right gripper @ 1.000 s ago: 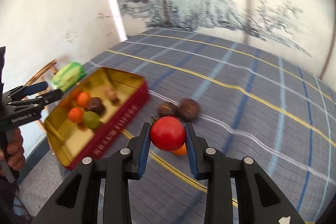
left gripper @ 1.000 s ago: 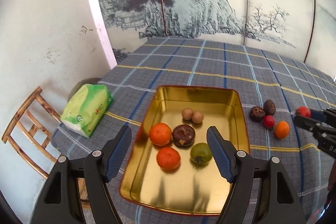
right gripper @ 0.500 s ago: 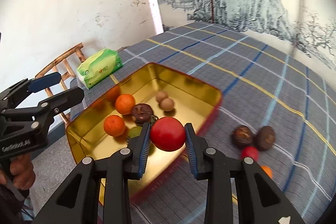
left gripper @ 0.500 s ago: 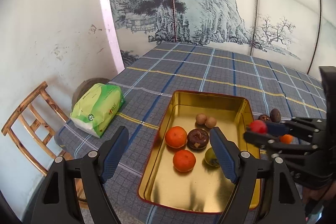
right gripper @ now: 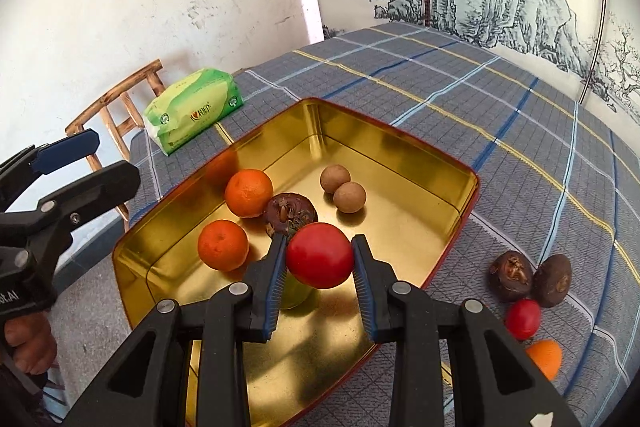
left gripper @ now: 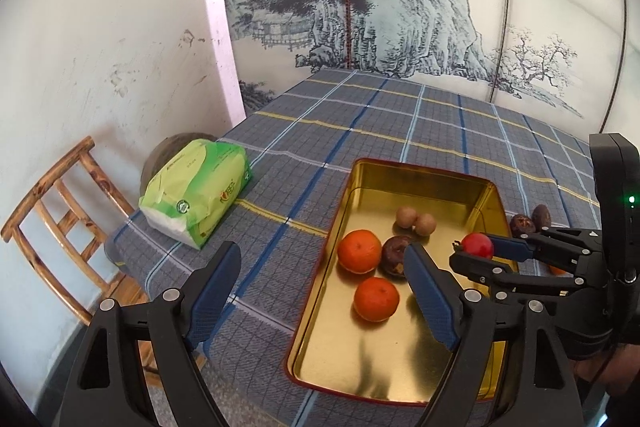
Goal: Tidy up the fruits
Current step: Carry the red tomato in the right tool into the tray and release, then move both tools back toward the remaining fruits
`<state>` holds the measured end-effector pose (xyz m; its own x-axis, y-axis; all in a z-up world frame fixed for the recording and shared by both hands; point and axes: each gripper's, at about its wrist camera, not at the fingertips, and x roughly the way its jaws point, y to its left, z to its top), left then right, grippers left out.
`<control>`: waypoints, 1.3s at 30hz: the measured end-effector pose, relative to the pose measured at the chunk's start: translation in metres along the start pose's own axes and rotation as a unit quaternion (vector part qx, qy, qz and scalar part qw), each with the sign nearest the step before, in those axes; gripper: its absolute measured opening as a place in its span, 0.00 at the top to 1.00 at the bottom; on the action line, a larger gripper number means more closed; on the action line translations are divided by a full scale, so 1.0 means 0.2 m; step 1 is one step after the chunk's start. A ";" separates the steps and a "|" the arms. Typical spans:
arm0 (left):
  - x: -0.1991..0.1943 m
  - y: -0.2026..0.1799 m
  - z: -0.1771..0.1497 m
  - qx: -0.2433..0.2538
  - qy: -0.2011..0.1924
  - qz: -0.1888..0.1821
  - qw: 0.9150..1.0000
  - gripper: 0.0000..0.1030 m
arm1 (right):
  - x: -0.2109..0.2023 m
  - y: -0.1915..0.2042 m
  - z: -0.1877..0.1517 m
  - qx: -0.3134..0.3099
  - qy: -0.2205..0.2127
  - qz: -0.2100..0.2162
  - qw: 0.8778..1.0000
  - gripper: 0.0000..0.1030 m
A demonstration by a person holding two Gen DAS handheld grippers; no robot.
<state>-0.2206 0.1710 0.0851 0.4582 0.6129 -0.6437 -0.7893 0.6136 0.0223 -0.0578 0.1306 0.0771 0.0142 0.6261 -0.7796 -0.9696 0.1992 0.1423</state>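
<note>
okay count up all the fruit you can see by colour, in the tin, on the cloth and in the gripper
Orange: 3
Red: 2
Dark brown: 3
Light brown: 2
Green: 1
Total: 11

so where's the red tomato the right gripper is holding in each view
Left wrist view: the red tomato sits at the right, pinched in the right gripper above the gold tray.
Right wrist view: the tomato is at centre, between the gripper's pads, over the tray.
Shared landmark: the green tissue pack on the table's far left corner.
</note>
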 end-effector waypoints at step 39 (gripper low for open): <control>-0.13 -0.58 0.07 0.156 0.039 -0.225 0.961 0.20 | -0.65 -1.03 -0.78 0.171 -0.034 -0.226 0.958 0.62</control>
<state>-0.1357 0.0907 0.1094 0.6830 0.2196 -0.6966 -0.3524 0.9345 -0.0509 0.1010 -0.1094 0.0534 0.4401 0.4627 -0.7695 -0.7238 0.6900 0.0009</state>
